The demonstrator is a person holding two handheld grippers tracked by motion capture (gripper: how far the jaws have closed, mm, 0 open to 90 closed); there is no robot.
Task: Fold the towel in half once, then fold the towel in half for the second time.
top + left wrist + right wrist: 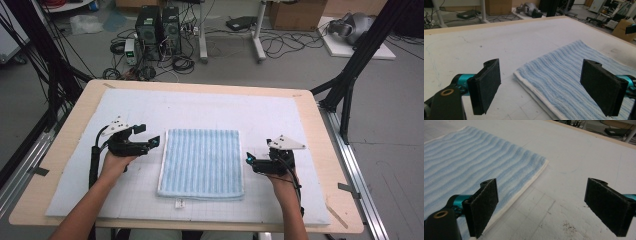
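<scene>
A wooden bench (65,150) under a white mat (280,120) carries a folded blue striped towel (201,162), lying flat at the centre. The left gripper (150,142) and right gripper (250,161) flank its side edges, jaws wide apart and holding nothing. A clean fold likely calls for both to pinch matching corners, catching every layer at the white hem (534,92)

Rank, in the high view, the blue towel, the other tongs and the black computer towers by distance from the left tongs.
1. Blue towel, just beside the left tongs.
2. Right tongs, past the towel's opposite edge.
3. Black computer towers, on the floor beyond the table.
</scene>
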